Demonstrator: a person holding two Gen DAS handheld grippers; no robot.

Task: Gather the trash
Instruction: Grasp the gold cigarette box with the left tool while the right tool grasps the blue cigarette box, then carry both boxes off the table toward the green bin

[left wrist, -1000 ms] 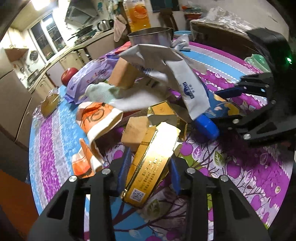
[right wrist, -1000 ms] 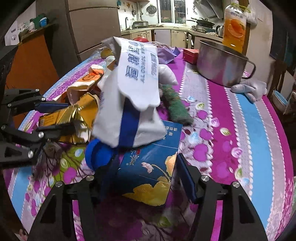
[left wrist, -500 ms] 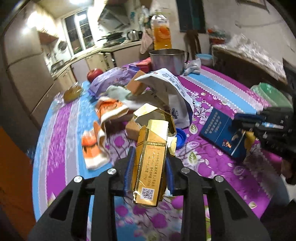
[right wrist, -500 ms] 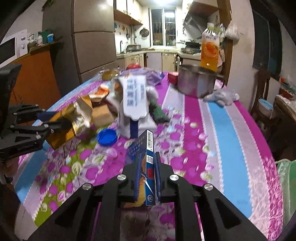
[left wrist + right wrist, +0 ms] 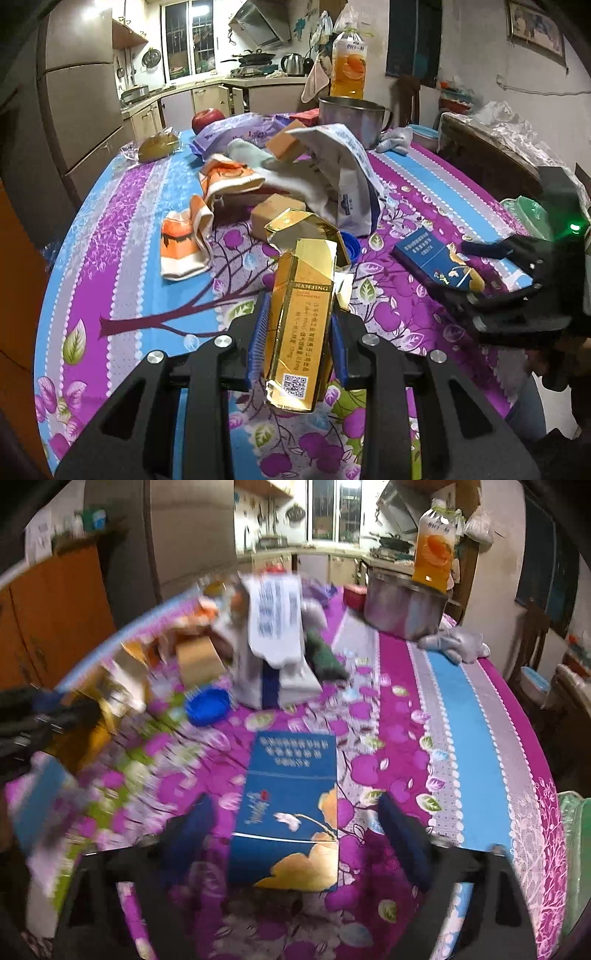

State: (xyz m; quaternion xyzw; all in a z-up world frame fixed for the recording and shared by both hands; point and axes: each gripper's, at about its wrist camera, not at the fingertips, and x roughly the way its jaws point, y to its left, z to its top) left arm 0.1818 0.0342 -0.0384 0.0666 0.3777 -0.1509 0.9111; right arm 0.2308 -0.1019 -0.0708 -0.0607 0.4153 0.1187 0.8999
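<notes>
My left gripper (image 5: 298, 310) is shut on a gold carton (image 5: 301, 332), held upright above the flowered tablecloth (image 5: 147, 295) with its torn top open. In the right wrist view a flat blue packet (image 5: 291, 797) lies on the cloth between the fingers of my right gripper (image 5: 293, 805). Those jaws are opening, and the pads stand clear of the packet on both sides. The left wrist view shows the same blue packet (image 5: 432, 258) at the right, under the right gripper (image 5: 472, 271). The left gripper (image 5: 48, 716) is a blur at the left of the right wrist view.
A pile of trash lies mid-table: a white wipes pouch (image 5: 343, 173), orange wrappers (image 5: 184, 240), a brown box (image 5: 277, 214), a blue cap (image 5: 207, 705), a purple bag (image 5: 236, 133). Behind stand a metal pot (image 5: 351, 118), a juice bottle (image 5: 349, 66) and an apple (image 5: 207, 118).
The right gripper gripped the blue packet on edge half a second ago; now its jaws are wide and the packet lies flat. The left gripper drew the gold carton back and rolled it upright.
</notes>
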